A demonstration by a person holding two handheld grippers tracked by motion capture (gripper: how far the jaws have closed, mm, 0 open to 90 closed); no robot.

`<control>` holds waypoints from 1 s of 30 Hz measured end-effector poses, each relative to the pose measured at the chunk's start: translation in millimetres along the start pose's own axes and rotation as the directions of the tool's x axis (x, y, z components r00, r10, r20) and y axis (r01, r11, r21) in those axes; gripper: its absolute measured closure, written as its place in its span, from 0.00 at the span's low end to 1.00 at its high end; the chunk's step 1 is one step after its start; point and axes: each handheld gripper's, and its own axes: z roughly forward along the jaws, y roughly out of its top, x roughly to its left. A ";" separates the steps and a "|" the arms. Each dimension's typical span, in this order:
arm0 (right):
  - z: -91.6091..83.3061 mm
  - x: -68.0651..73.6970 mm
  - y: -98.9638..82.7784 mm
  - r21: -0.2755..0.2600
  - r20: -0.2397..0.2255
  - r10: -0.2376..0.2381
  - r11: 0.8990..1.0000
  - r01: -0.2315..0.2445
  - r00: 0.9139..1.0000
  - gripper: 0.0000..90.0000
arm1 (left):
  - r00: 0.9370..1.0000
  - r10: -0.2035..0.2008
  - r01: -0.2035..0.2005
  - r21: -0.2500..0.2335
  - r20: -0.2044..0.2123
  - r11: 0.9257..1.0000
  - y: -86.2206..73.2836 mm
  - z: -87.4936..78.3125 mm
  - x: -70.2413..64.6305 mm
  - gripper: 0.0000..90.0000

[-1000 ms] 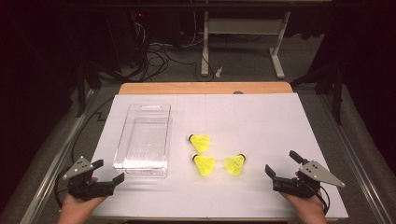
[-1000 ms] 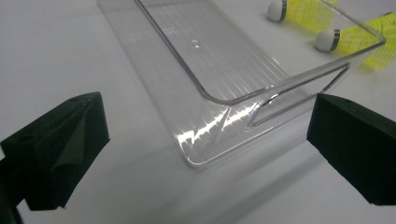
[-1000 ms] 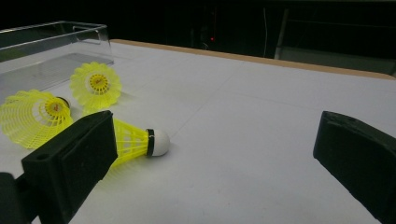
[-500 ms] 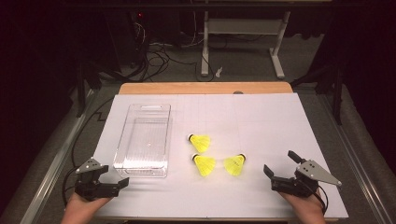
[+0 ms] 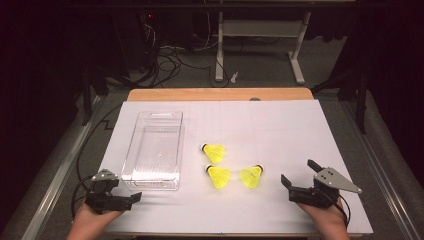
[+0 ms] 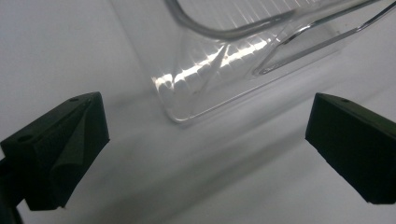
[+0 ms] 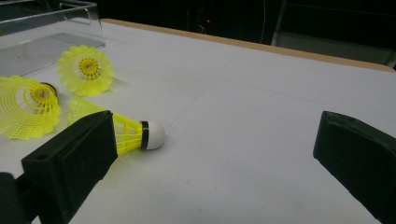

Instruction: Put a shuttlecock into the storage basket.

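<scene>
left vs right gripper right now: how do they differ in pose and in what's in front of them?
The left gripper sits at the near left table corner, facing the near end of the clear plastic bin; the right gripper sits at the near right, facing the nearest yellow shuttlecock. The left gripper's jaws frame the bin's corner; the right gripper's jaws have the shuttlecock's white cork beside one jaw. Shared: both are open, hold nothing, and sit low over the white table cover.
</scene>
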 end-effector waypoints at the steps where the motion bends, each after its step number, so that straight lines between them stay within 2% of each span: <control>1: 0.5 -0.1 0.8 0.009 0.003 -0.006 1.000 0.006 1.000 0.00 | 1.000 -0.006 0.006 0.000 -0.004 1.000 0.4 0.0 -0.6 0.01; 4: 2.4 -0.6 1.0 0.014 0.006 -0.001 1.000 0.001 1.000 0.00 | 1.000 -0.020 0.020 0.037 0.006 0.999 0.8 3.4 -2.9 0.01; 6: 4.4 -0.3 -0.7 0.017 0.006 0.001 1.000 -0.001 1.000 0.00 | 1.000 -0.010 0.011 0.075 -0.012 0.997 1.1 5.0 -4.8 0.01; 7: 5.4 -0.1 -1.8 0.016 0.002 0.002 1.000 -0.002 1.000 0.00 | 1.000 -0.017 0.018 0.084 -0.008 0.996 1.5 5.2 -4.6 0.01; 10: 7.7 0.9 -5.1 0.025 -0.010 0.010 1.000 -0.009 1.000 0.00 | 0.998 -0.055 0.054 0.099 0.013 0.994 2.7 3.1 -1.9 0.01; 12: 8.2 1.5 -6.4 0.035 -0.015 -0.006 0.999 0.006 1.000 0.00 | 0.997 -0.072 0.070 0.112 0.018 0.991 3.1 1.9 -0.4 0.01; 19: 3.3 -4.3 -9.0 0.016 -0.017 0.010 1.000 -0.010 1.000 0.00 | 0.995 -0.094 0.088 0.181 0.026 0.980 6.5 -2.2 2.4 0.01; 22: 0.8 -5.1 -9.5 0.010 -0.019 0.010 1.000 -0.010 1.000 0.00 | 0.993 -0.110 0.102 0.192 0.032 0.976 9.3 -3.7 3.0 0.01; 30: -1.9 -0.5 -9.3 0.007 -0.023 -0.003 1.000 0.003 1.000 0.00 | 0.996 -0.089 0.079 0.264 0.027 0.961 11.7 -3.6 -0.9 0.01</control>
